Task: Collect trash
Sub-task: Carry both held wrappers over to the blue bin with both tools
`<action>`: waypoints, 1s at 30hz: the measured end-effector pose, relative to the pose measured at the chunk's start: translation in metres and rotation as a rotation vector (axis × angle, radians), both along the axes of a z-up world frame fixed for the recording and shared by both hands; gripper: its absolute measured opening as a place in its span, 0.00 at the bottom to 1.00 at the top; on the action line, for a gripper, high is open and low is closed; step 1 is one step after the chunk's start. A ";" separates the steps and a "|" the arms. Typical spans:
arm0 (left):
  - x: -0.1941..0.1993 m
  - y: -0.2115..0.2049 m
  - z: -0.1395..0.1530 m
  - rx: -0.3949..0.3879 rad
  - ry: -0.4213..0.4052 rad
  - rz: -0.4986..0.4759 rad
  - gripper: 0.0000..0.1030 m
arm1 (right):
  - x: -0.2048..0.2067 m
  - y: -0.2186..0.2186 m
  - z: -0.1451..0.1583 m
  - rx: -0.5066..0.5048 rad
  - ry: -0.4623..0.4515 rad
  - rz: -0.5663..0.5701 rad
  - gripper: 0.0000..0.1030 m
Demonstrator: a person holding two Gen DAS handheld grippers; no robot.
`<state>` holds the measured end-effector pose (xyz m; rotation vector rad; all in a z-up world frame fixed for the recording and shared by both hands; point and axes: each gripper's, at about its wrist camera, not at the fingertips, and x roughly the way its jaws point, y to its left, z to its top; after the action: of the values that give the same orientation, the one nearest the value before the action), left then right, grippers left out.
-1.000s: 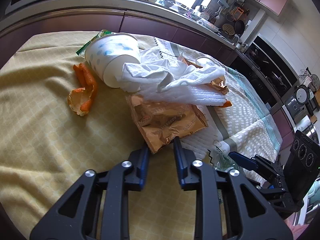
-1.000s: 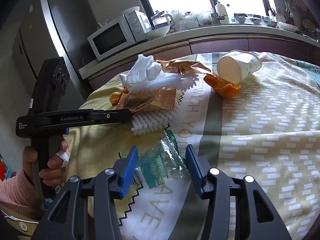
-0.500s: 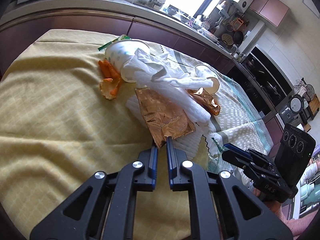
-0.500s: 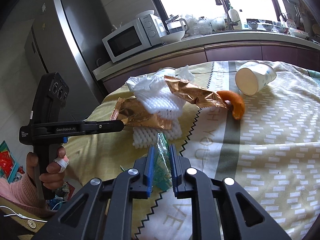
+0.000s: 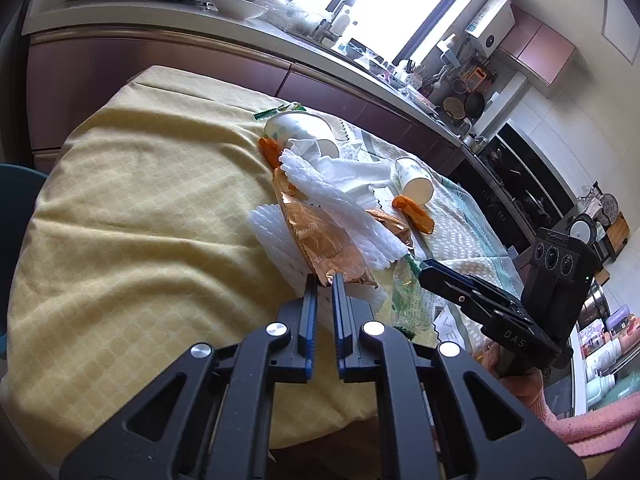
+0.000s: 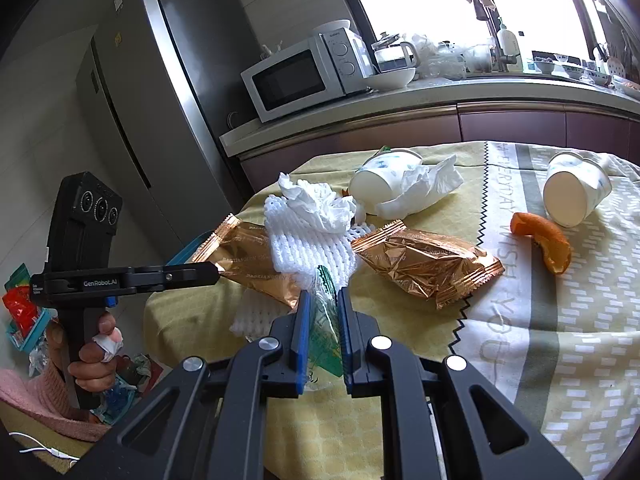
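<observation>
My left gripper (image 5: 324,278) is shut on the near corner of a copper foil wrapper (image 5: 320,240) and holds it lifted, with white foam netting (image 5: 340,204) draped over it. It also shows in the right wrist view (image 6: 216,272), pinching that wrapper (image 6: 248,260). My right gripper (image 6: 322,296) is shut on a clear green-printed plastic wrapper (image 6: 324,320), which also shows in the left wrist view (image 5: 406,296). A second copper wrapper (image 6: 428,264) lies on the tablecloth.
Two paper cups (image 6: 380,188) (image 6: 576,192) lie tipped over, with crumpled tissue (image 6: 424,188) and orange peel (image 6: 548,240) beside them. The table's near edge (image 6: 192,320) drops off to the left. Counter with a microwave (image 6: 304,72) stands behind.
Both grippers closed from open, the left on the copper wrapper, the right on the clear wrapper. Both have since pulled back and up with their wrappers.
</observation>
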<state>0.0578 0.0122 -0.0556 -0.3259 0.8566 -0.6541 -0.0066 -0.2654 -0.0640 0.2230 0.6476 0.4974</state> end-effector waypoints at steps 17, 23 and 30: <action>-0.023 0.065 0.016 -0.091 -0.046 0.056 0.07 | 0.001 0.013 0.011 -0.033 -0.014 -0.002 0.12; -0.032 0.089 0.025 -0.098 -0.073 0.103 0.07 | -0.003 0.020 0.030 -0.012 -0.052 0.032 0.12; -0.045 0.118 0.037 -0.091 -0.115 0.183 0.07 | 0.007 0.055 0.043 0.001 -0.077 0.126 0.12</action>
<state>0.0128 0.1307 -0.0185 -0.4389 0.6790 -0.5363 0.0007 -0.2100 -0.0209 0.1635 0.5885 0.6242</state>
